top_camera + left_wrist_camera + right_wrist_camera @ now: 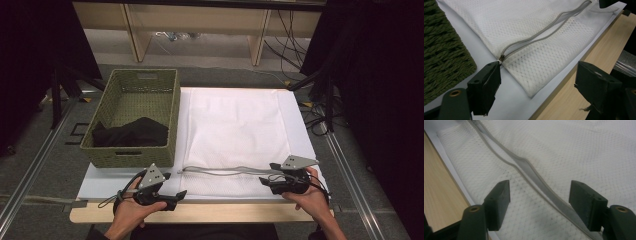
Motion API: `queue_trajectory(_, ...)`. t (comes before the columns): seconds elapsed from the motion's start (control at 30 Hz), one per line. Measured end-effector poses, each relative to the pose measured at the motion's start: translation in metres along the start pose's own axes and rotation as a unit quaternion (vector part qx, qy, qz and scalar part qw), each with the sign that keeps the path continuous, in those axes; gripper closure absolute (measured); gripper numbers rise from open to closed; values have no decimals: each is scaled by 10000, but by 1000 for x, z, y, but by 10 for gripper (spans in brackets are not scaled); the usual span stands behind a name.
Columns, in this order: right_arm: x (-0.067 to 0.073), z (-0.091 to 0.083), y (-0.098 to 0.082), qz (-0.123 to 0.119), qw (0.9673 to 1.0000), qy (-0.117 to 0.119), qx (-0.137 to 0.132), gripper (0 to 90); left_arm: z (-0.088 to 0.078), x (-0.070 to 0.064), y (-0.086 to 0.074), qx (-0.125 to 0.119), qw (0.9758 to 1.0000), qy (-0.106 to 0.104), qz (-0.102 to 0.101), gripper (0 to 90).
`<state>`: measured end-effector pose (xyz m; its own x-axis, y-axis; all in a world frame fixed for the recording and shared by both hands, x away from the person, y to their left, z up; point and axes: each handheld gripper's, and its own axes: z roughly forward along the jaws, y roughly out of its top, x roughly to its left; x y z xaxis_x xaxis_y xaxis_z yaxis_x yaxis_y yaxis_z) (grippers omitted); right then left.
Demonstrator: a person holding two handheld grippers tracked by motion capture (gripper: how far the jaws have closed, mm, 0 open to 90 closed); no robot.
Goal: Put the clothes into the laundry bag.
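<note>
A white mesh laundry bag [235, 135] lies flat on a white sheet [300, 120] that covers most of the wooden table [200, 214], its grey zipper [220, 171] running across the near end, partly unzipped so the two tapes gape apart. In the left gripper view the zipper's slider [502, 58] sits at the bag's near corner, just beyond the tip of one jaw. The left gripper [172, 192] rests at the table's front edge, held in the person's left hand [131, 210], its jaws spread wide and empty, close to the bag's corner but not touching it. The right gripper [266, 176] is held in the right hand [312, 197] over the other end of the zipper, jaws wide apart with the grey tape passing between them, gripping nothing. Just left of the bag, touching the sheet's edge, stands a green woven basket [102, 117] with a dark crumpled garment [132, 134] inside. Cables [295, 35] trail on the floor beyond the table.
</note>
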<state>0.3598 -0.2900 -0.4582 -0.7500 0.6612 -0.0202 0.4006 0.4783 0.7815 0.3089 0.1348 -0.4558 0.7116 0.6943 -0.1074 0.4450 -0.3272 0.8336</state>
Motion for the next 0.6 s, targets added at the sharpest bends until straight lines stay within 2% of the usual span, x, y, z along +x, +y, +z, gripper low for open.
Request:
queue_trajectory(0.03,0,0,0,0,10000,0,0,349,0,0,0,0,10000,0,0,201)
queue_trajectory(0.07,0,0,0,-18,10000,-33,9,352,1,-1,0,-79,9999,-30,-141,201)
queue_trajectory(0.17,-1,1,0,-99,9999,-83,-7,351,1,1,2,-26,10000,-42,-21,201)
queue_trajectory(0.2,0,1,0,-21,10000,-78,10,350,2,0,2,-38,9999,-31,-93,201)
queue_trajectory(0.3,-2,1,1,-3,10000,-95,-3,349,2,2,1,39,10000,-19,-70,201)
queue_trajectory(0.33,-2,1,1,-10,9999,-102,-8,349,2,2,1,-41,9999,-5,-128,201)
queue_trajectory(0.43,-3,2,1,-57,9999,-107,-12,349,2,3,2,-54,9999,22,-100,201)
queue_trajectory(0.53,-4,2,3,-101,9999,-124,-8,351,2,4,1,-43,9998,22,-185,201)
queue_trajectory(0.57,-5,4,5,-164,9997,-184,-24,353,0,6,1,50,9999,54,-112,201)
queue_trajectory(0.6,-5,5,6,-134,9997,-204,-11,355,0,7,1,27,10000,12,-53,201)
